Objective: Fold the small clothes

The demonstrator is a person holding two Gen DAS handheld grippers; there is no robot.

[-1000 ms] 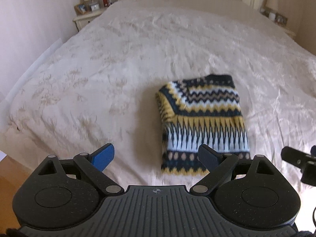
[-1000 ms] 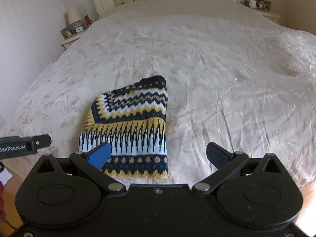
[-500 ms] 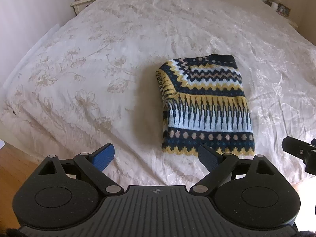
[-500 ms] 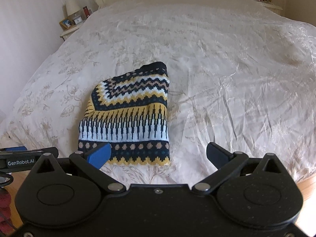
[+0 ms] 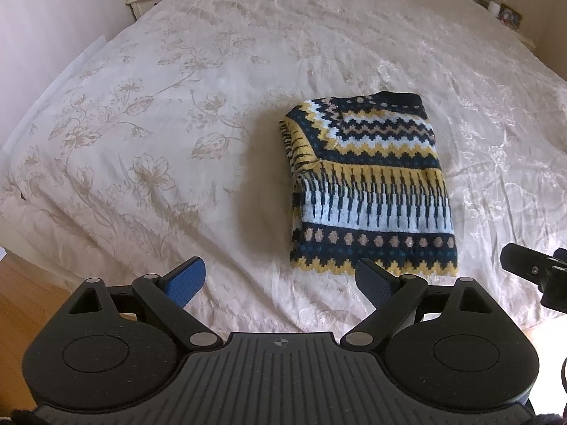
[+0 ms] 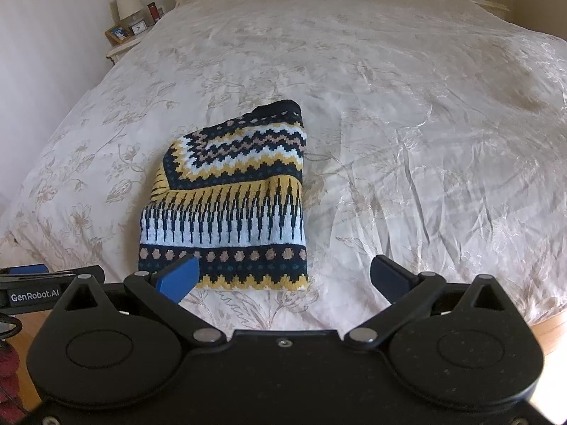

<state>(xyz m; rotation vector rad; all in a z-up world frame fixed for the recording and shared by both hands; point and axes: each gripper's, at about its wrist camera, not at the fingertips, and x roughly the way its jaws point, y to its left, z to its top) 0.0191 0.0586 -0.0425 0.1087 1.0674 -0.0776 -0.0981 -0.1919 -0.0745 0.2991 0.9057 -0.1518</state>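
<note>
A small knitted sweater [image 5: 368, 184] in navy, yellow and white patterns lies folded into a neat rectangle on the bed; it also shows in the right wrist view [image 6: 230, 205]. My left gripper [image 5: 280, 278] is open and empty, hovering just short of the sweater's near hem, slightly to its left. My right gripper [image 6: 283, 278] is open and empty, near the hem's right corner. Neither touches the sweater. The right gripper's tip [image 5: 531, 269] shows at the left view's right edge.
The cream floral bedspread [image 5: 170, 134] covers the whole bed. A nightstand [image 6: 124, 40] with a lamp and frames stands at the far left, another nightstand [image 5: 506, 17] at the far right. Wooden floor [image 5: 21, 301] lies below the bed's near edge.
Both grippers have tilted down and moved closer over the bed, so the sweater sits higher and larger in view. The sweater has not moved. Both grippers stayed open.
</note>
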